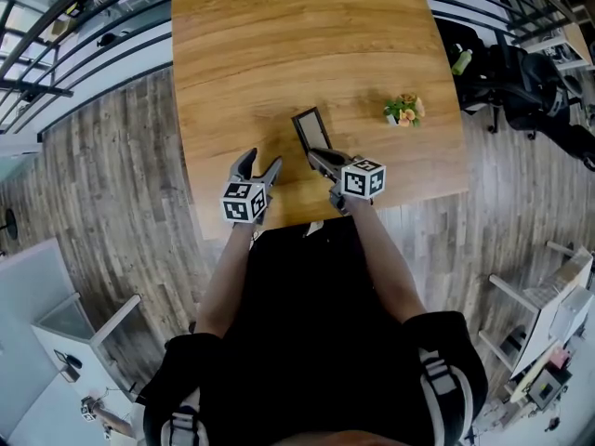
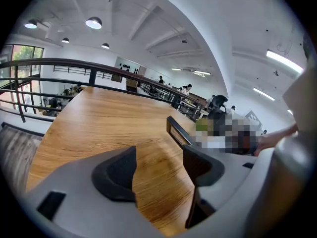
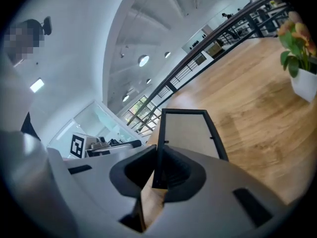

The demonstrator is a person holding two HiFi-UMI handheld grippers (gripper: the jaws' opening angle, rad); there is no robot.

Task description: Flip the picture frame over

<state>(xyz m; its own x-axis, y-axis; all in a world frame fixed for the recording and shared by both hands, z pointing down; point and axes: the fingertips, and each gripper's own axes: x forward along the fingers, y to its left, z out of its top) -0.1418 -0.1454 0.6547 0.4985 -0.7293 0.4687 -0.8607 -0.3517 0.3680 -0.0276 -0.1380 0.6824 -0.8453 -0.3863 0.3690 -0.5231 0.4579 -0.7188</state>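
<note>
Near the front edge of a light brown wooden table (image 1: pixel 279 45), the right gripper (image 3: pixel 158 171) has its jaws clamped on the near rim of a black rectangular picture frame (image 3: pixel 185 128). The frame tilts up off the wood, its pale panel showing. Just to its left, the left gripper (image 2: pixel 159 167) hovers with jaws apart, nothing between them. A small plant in a white pot (image 1: pixel 404 110) stands well off to the right.
</note>
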